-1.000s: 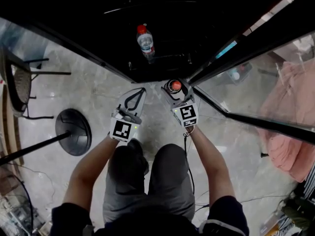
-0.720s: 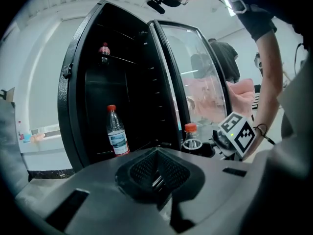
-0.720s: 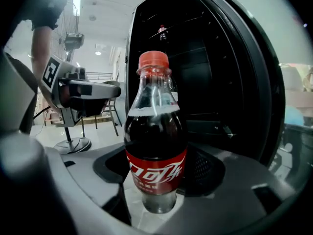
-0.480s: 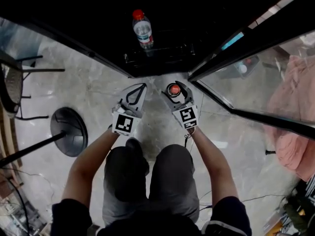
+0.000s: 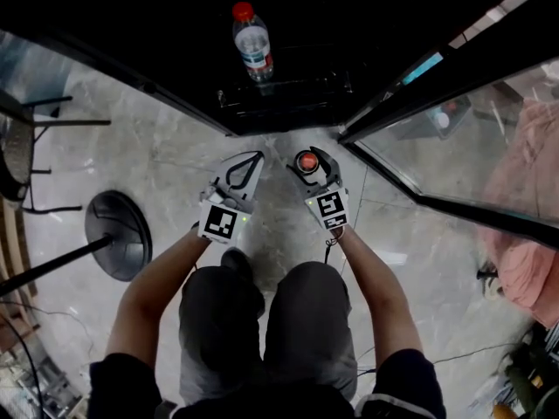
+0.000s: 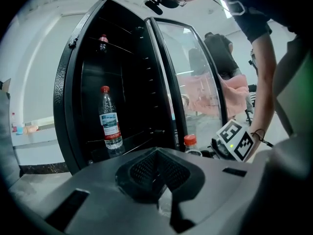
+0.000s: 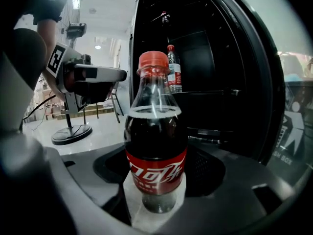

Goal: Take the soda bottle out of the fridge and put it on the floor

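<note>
The soda bottle [image 7: 155,136], dark cola with a red cap and red label, stands upright between the jaws of my right gripper [image 7: 156,180], which is shut on its lower body. In the head view its red cap [image 5: 307,161] shows just outside the black fridge [image 5: 288,103], over the grey floor. My left gripper [image 5: 240,175] is beside it on the left, shut and holding nothing, with its pads [image 6: 156,168] meeting. A clear water bottle [image 5: 251,42] with a red cap stands on a fridge shelf.
The fridge's glass door [image 5: 454,147] is swung open on the right. A round black stand base [image 5: 118,234] and a chair [image 5: 22,147] are on the left. Pink cloth [image 5: 524,251] lies behind the door. My knees are directly below the grippers.
Both grippers have drawn a little back from the fridge front, the right one still carrying the soda bottle. The fridge sits higher in the head view.
</note>
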